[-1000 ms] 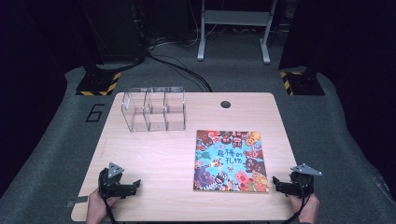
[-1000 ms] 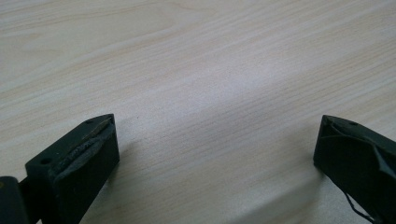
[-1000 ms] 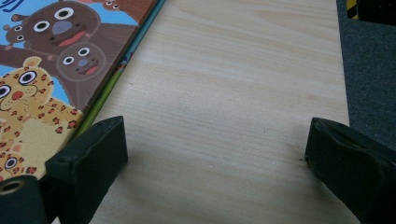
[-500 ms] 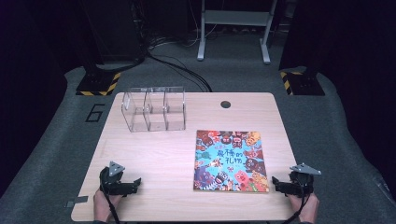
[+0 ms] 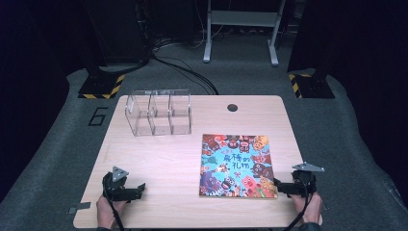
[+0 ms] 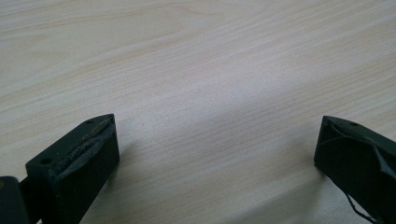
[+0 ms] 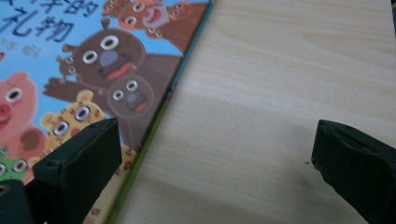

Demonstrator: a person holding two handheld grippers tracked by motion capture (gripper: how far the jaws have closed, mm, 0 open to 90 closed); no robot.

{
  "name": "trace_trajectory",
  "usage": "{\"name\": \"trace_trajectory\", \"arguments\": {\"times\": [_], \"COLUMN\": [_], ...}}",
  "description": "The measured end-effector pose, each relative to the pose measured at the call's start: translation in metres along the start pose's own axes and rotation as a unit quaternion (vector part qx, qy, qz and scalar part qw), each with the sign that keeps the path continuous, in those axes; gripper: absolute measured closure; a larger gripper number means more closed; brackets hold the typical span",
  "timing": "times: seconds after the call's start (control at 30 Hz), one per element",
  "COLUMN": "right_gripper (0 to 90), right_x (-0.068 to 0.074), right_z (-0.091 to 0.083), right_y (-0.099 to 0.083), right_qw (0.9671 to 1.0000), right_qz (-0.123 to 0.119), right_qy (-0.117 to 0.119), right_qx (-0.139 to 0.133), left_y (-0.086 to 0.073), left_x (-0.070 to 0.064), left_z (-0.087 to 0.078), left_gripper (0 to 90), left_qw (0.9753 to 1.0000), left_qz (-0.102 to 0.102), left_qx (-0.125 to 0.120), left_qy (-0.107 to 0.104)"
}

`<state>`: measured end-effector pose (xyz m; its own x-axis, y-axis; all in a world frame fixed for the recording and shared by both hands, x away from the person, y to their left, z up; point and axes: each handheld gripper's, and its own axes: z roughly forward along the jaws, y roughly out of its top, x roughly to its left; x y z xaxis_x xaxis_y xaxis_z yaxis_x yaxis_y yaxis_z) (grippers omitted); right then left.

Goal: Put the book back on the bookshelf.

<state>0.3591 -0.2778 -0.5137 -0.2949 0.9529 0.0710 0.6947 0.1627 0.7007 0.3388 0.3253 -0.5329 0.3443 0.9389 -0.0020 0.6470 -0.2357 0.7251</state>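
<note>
Right gripper (image 5: 283, 187), jaws wide and empty, sits just beside the colourful cartoon-animal picture book's (image 5: 236, 165) near right corner, left gripper (image 5: 137, 189) equally agape, farther off.

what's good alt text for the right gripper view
The right tongs hang open over the corner of a colourful picture book of cartoon animals, one jaw above its cover, the other above the bare wooden table.

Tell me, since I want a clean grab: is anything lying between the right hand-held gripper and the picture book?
Nothing visible does. The right hand-held gripper sits at the near right corner of the picture book, jaws open, one of them already over the cover's edge, with only bare table between them.
</note>
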Motion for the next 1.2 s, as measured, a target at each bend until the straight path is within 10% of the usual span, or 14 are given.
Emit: {"name": "trace_trajectory", "arguments": {"times": [0.67,1.2], "right_gripper": [14.6,32.5], "right_x": [0.018,0.02], "right_z": [0.051,0.057], "right_y": [0.069,0.067], "right_qw": [0.9955,0.9961], "right_qz": [-0.019,0.007], "right_qy": [0.065,0.062], "right_qx": [0.067,0.063], "left_y": [0.0,0.001], "left_x": [0.0,0.0], "left_z": [0.0,0.001], "left_gripper": [0.0,0.0], "left_qw": [1.0,1.0], "left_qz": [0.001,0.001], "left_qx": [0.0,-0.003], "left_qy": [-0.001,0.001]}}
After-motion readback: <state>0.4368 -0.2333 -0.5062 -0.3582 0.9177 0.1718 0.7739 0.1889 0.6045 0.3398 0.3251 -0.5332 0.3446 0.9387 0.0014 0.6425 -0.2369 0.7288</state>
